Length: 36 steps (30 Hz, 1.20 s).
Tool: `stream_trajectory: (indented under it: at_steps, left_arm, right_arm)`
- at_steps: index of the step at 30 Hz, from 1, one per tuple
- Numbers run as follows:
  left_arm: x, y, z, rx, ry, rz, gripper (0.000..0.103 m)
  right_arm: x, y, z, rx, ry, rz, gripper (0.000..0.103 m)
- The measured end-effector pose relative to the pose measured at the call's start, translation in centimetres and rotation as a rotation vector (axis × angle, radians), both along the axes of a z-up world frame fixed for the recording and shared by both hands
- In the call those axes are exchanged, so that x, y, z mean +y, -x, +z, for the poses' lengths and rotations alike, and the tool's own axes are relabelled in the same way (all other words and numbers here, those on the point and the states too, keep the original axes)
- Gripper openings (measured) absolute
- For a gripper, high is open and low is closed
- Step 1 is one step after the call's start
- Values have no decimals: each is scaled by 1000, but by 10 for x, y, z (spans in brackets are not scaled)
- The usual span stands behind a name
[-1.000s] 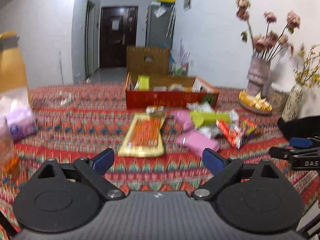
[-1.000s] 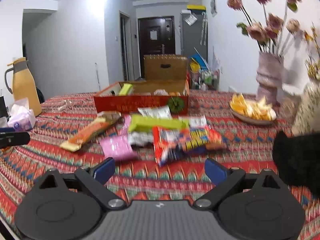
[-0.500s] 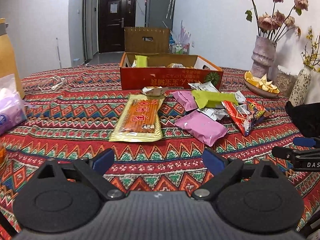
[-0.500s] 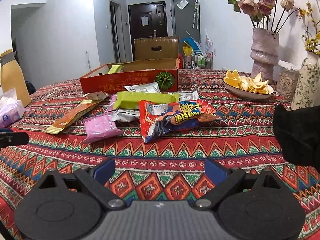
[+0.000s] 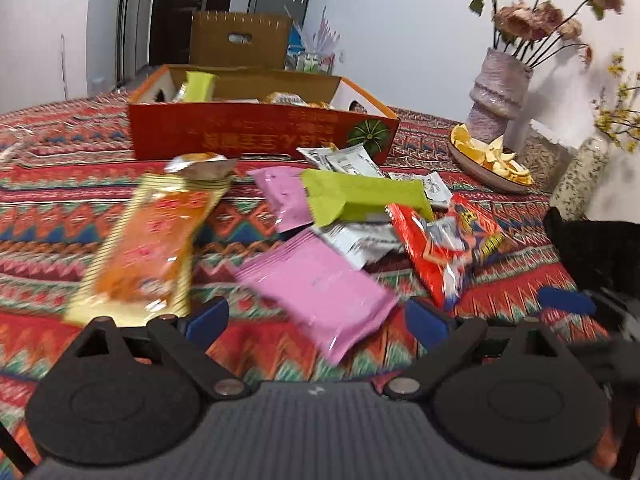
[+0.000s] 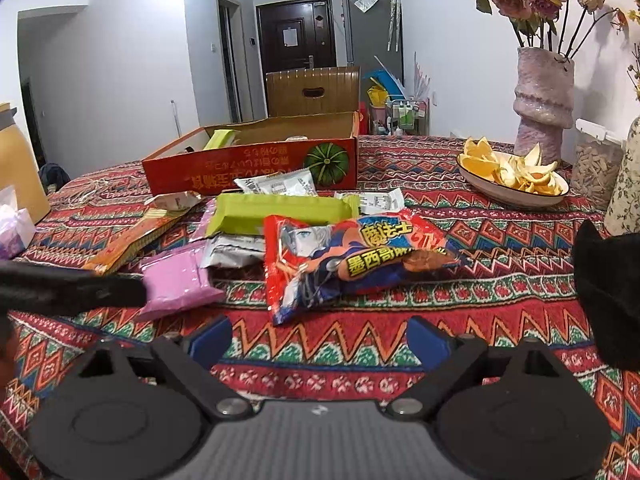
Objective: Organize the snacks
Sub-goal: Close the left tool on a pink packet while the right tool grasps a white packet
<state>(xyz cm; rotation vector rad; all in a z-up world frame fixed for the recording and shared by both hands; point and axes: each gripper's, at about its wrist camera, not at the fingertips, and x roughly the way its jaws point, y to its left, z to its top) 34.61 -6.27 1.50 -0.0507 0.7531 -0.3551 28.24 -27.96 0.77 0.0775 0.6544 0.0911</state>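
Snack packets lie in a pile on the patterned tablecloth in front of an open red cardboard box that holds a few snacks. My left gripper is open and empty, just short of a pink packet, with a long yellow-orange packet to its left. My right gripper is open and empty, just short of a red and blue snack bag. A green packet and white packets lie behind it. The pink packet also shows in the right wrist view.
A dish of orange peel, a pink vase with dried roses and a patterned vase stand at the right. A black object sits near the right edge. A yellow jug stands at the left.
Both grippers have moved forward and lower toward the snack pile. The packets now look much closer. Both jaws stay open.
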Motion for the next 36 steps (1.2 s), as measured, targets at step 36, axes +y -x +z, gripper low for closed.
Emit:
stream_trajectory:
  at_steps: [36]
  left_arm:
    - [20, -9, -25, -126, -76, 68, 63]
  right_arm:
    - [23, -76, -15, 62, -32, 128, 75]
